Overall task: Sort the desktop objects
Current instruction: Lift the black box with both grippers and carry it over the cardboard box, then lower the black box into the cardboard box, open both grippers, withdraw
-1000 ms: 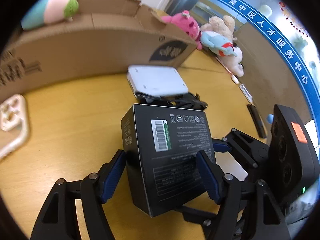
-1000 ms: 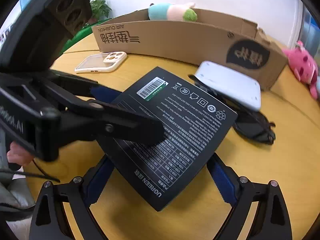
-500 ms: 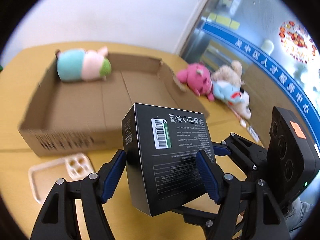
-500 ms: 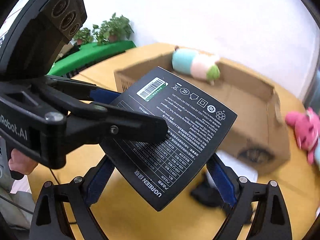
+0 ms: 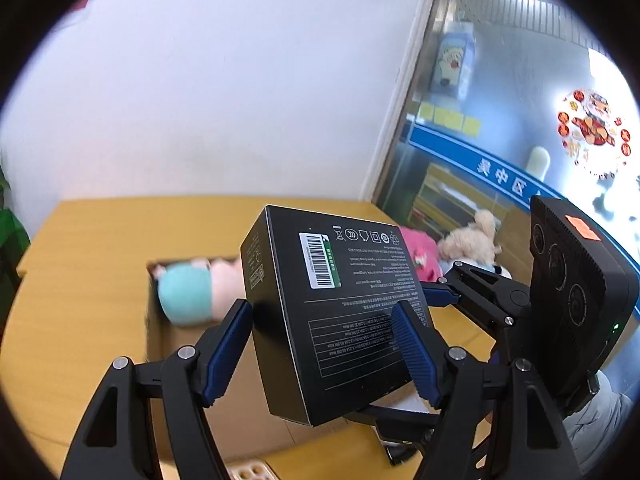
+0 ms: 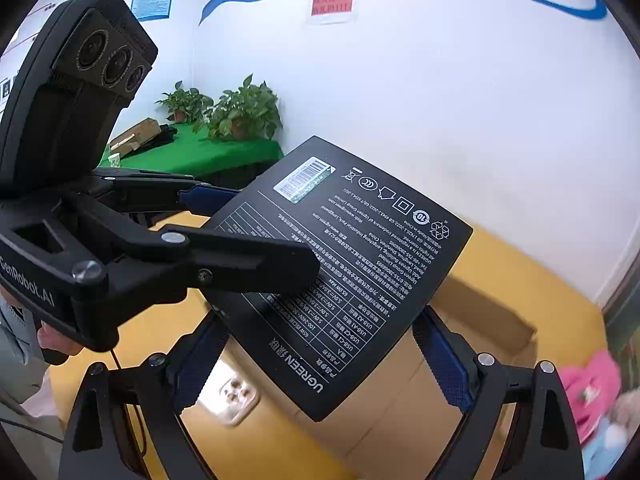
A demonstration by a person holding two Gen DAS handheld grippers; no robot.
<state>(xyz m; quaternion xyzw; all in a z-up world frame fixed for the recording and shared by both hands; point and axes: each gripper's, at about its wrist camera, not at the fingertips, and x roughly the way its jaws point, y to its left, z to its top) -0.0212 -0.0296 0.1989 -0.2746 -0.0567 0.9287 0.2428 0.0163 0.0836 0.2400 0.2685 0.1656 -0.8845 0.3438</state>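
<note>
A yellow wooden surface (image 5: 92,240) fills the lower ground of both wrist views, carrying an open cardboard box (image 5: 192,380) with a teal-and-pink plush toy (image 5: 192,292) lying inside at its far end. Held in the air above that cardboard box is a flat black carton (image 5: 332,312), matte, square-cornered and tilted, its upper face printed in fine white text with a specification table, a row of compliance symbols and a white barcode sticker edged in green; the brand name UGREEN reads along one edge in the right wrist view. The left tongs (image 5: 320,352) are clenched on the black carton, blue ribbed pads pressed to two opposite sides. The right tongs (image 6: 320,360) also grasp it, their blue pads set against two other edges, so both tools bear it together. Pink and cream plush toys (image 5: 448,248) lie on the surface beyond the cardboard box, near a glass partition. A pale phone case (image 6: 232,396) rests on the surface just beside the cardboard box.
</note>
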